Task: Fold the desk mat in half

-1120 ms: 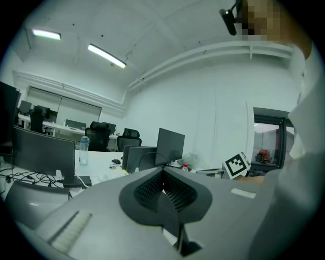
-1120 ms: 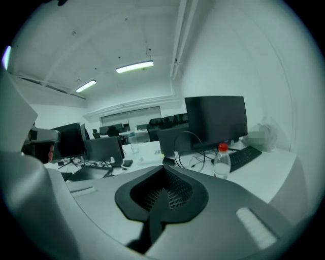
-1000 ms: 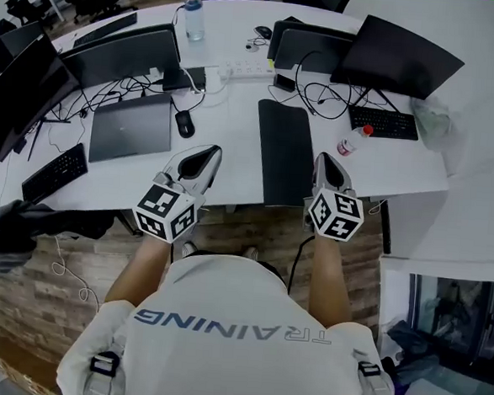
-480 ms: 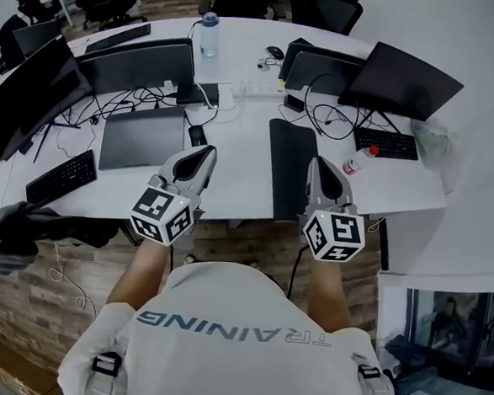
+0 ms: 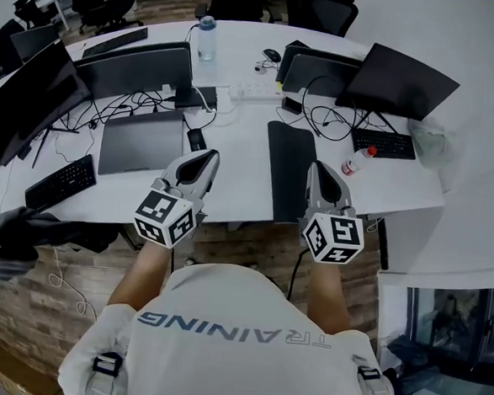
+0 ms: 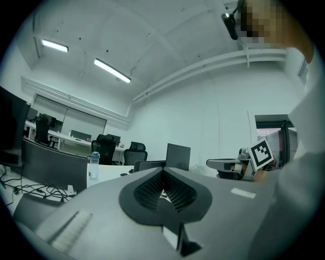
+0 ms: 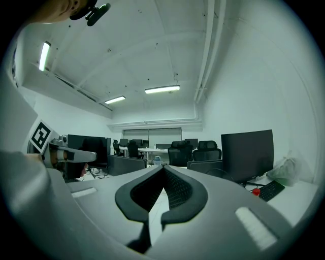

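Desk mat (image 5: 289, 172) lies on table (image 5: 231, 179), narrow strip between left gripper (image 5: 201, 158) and right gripper (image 5: 315, 168); fold looks done. Both jaws together, holding nothing.

We see a black rectangular desk mat (image 5: 289, 170), long, narrow and matte, lying flat on the white desk (image 5: 236, 179). Its long sides run from near to far. Its near short end sits at the desk's near edge, and its far end reaches towards the middle of the desk. It lies right of the desk's centre. We cannot tell whether it is doubled over.
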